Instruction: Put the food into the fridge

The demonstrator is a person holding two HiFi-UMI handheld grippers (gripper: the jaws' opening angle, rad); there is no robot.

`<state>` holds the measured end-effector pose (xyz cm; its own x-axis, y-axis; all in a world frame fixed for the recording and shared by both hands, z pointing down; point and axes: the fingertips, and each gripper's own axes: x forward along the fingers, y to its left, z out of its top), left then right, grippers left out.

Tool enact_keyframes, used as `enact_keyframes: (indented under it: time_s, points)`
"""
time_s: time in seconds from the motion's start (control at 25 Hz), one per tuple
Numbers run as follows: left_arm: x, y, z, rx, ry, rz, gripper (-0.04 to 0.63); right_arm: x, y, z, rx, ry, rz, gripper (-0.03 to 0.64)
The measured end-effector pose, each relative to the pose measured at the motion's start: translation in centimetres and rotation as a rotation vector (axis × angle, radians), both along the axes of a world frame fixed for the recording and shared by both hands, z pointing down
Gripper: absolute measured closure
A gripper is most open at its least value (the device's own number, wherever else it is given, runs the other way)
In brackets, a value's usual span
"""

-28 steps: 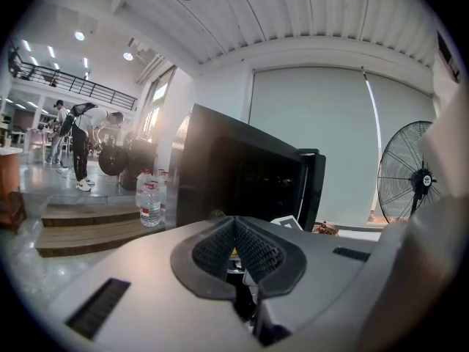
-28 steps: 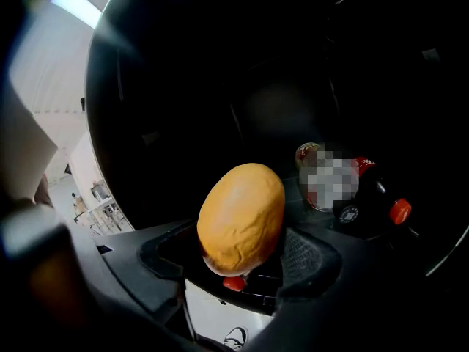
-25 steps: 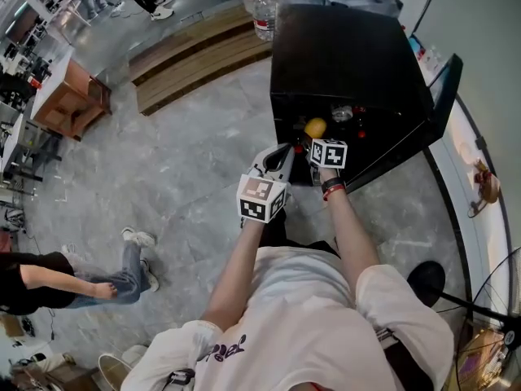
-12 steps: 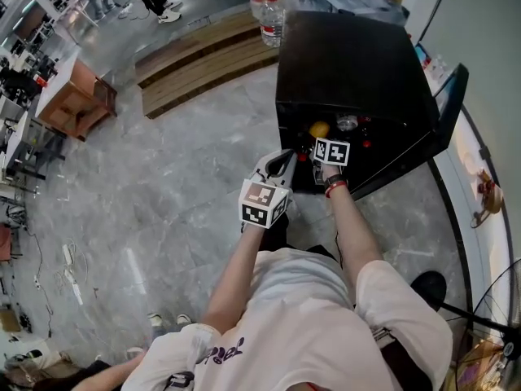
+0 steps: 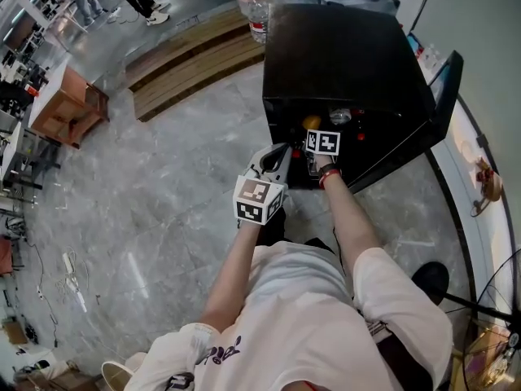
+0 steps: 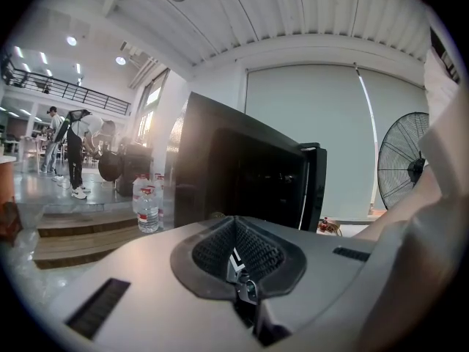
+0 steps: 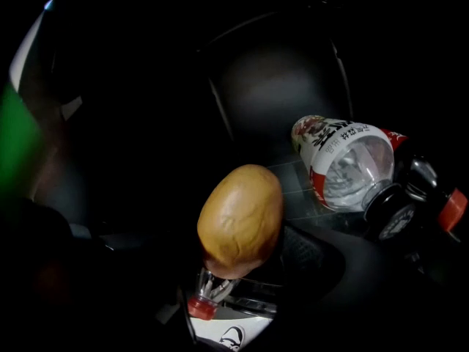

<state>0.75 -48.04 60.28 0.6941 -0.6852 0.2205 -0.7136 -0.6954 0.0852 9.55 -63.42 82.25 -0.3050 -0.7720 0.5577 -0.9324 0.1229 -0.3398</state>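
Our right claw is deep in the black fridge, at the upper middle of the head view. It holds the brown food with its jaws set wide around it. The food sits in the middle of the right claw view. It is egg-shaped, golden brown and a bit dimpled. It may be a potato or a bun; we cannot tell which.

We think it is light. It is round, so it could slip or roll. If it is a bun it will squash, so we should squeeze softly. The best place to hold it is across its fat middle.

To the right lies a clear plastic water bottle, smooth and shiny, on its side. A small bottle with a red cap shows below the food.

Our left claw is closed with nothing in it, outside the fridge.
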Motion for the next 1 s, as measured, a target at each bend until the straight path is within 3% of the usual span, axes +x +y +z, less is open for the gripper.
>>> enact_keyframes:
  time_s: [0.32,1.0]
  points:
    - [1.7,0.9,-0.1,0.027,-0.011,0.058,0.577,0.3,-0.6,0.3,-0.017,0.025,0.008,0.245]
    - [1.2,1.5,-1.1,-0.007,0.045,0.008,0.578,2.1,1.8,-0.8,0.049,0.009,0.033,0.189]
